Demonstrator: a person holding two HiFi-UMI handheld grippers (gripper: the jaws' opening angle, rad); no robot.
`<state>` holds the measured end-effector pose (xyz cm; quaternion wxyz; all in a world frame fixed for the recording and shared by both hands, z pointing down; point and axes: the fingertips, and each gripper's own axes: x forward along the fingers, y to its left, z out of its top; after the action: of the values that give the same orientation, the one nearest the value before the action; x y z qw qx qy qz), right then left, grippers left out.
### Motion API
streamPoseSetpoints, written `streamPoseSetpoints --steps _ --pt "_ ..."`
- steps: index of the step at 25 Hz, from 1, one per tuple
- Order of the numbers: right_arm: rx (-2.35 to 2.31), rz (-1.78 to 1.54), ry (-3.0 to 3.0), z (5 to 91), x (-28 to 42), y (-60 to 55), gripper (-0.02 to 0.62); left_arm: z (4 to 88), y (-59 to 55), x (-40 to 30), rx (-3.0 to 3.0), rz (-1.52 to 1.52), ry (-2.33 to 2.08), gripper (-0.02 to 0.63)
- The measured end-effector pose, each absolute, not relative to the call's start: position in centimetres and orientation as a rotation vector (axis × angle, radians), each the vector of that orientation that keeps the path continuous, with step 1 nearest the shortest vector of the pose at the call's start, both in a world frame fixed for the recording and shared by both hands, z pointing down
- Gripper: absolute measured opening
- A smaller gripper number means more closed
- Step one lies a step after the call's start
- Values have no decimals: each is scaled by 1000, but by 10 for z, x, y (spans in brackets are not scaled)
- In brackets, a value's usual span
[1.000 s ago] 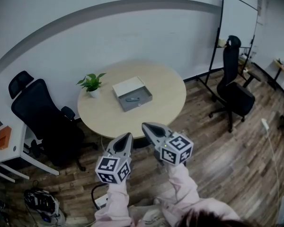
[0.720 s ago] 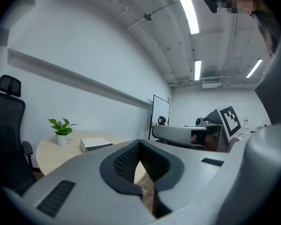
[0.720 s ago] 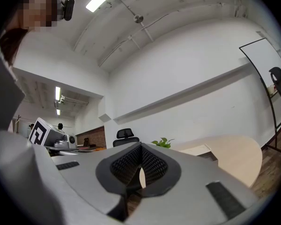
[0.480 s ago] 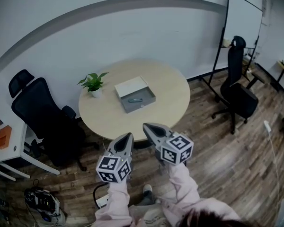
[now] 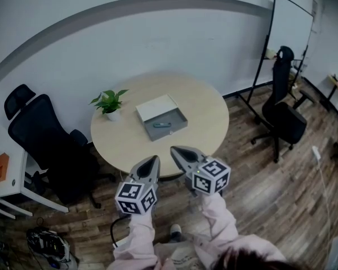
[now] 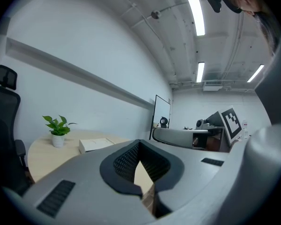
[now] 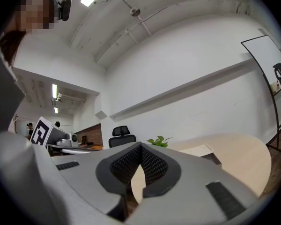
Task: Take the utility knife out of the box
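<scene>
Short of the round wooden table [image 5: 129, 145], closed empty left gripper [image 5: 152, 161] and right gripper [image 5: 175, 150] edge nearer. Approach only: dark utility knife [image 5: 161, 125] still lies in open grey box [image 5: 176, 118].

Beige round table [image 5: 203, 114]; grey box [image 5: 174, 118], white lid [image 5: 155, 107]. Green plant [image 5: 108, 100], white pot [image 5: 112, 115]. Black office chair [image 5: 45, 145] at left. Left gripper [image 5: 152, 161] and right gripper [image 5: 176, 149] grey, with black-and-white marker cubes [image 5: 136, 198].

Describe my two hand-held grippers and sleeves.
The left hand-held gripper and right hand-held gripper are grey, tapering to pointed beaks with black textured pads. Each carries a white cube of black square markers. The sleeves are pale pink.
</scene>
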<state>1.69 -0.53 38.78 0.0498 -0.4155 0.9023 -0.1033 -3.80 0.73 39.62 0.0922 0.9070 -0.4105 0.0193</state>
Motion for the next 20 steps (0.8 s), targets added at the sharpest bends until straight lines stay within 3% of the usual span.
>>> streamPoseSetpoints --steps 20 --pt "-1308 -334 2773 404 13 -77 -5 402 -67 -40 2723 74 -1145 11"
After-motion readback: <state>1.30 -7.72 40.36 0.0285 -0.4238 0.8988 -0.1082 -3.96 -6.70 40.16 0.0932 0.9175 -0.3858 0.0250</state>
